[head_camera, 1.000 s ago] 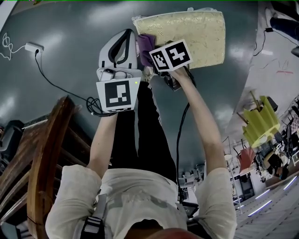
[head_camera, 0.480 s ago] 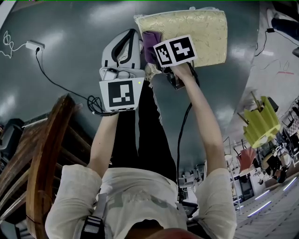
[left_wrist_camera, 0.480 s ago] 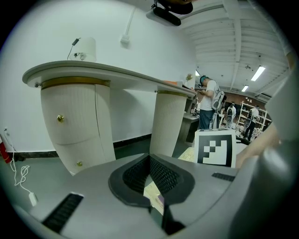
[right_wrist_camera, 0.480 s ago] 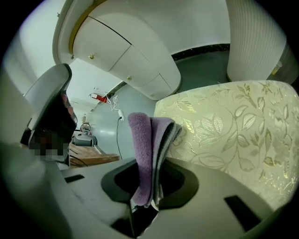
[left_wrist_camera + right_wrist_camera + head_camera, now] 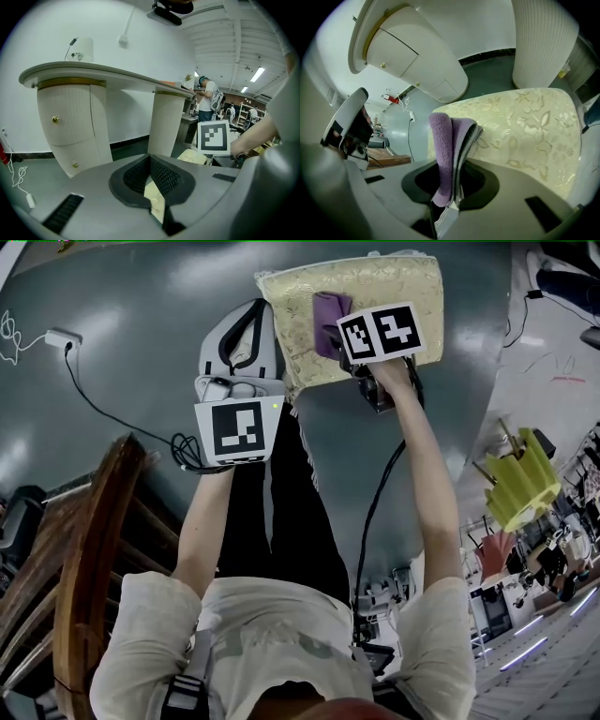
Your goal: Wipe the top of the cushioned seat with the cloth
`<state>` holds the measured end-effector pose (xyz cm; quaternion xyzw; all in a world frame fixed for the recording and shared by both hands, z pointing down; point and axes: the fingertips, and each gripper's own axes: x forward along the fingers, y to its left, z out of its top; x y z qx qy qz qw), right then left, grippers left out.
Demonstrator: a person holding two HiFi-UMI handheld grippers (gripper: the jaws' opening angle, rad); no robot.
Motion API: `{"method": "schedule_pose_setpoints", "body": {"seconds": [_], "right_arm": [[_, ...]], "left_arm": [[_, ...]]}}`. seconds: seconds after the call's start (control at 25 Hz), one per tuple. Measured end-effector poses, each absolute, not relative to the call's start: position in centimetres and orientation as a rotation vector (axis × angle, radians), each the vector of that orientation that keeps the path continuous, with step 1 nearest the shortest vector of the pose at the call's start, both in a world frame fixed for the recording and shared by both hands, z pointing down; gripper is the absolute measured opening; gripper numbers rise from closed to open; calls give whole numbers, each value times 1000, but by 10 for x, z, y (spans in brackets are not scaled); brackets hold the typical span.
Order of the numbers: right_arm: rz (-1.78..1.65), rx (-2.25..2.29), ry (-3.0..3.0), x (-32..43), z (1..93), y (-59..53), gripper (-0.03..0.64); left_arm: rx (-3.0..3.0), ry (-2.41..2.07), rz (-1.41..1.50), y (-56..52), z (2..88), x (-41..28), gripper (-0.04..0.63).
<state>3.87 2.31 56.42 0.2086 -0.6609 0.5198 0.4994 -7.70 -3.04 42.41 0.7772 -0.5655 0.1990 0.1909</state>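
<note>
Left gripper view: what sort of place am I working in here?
Likely a workshop or lab staged with furniture: a curved white counter with gold knobs, strip-lit shelving and a person behind it, and a power cable trailing across the dark floor.

A curved white counter stands against a white wall on glossy dark floor.

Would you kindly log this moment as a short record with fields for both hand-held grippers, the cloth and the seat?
Right hand-held gripper: shut on the folded purple cloth
Cloth position: over the top of the cream floral cushioned seat; contact unclear
Left hand-held gripper: beside the seat's left edge; cream fabric shows in its narrow jaw gap, grip unclear
Surroundings: dark floor, white pedestal desk beyond the seat
</note>
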Motion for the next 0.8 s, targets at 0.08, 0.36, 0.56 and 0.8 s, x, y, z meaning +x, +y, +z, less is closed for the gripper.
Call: {"method": "schedule_pose_setpoints", "body": {"seconds": [0.08,0.36,0.56,0.8], "right_arm": [[1254,539,-1586,58,564,15,92],[1169,616,-1546,124,567,-16,92],[1141,671,-1509,172,567,-37,92],[1089,724,-1465,217,566,-59,92]], "left_arm": [[2195,-1578,558,-33,423,-70,5],[2249,-1549,551,-43,424,-42,5],[2265,-1524,566,-49,427,-25,5],[2278,-1512,561,-56,428,-9,5]]}}
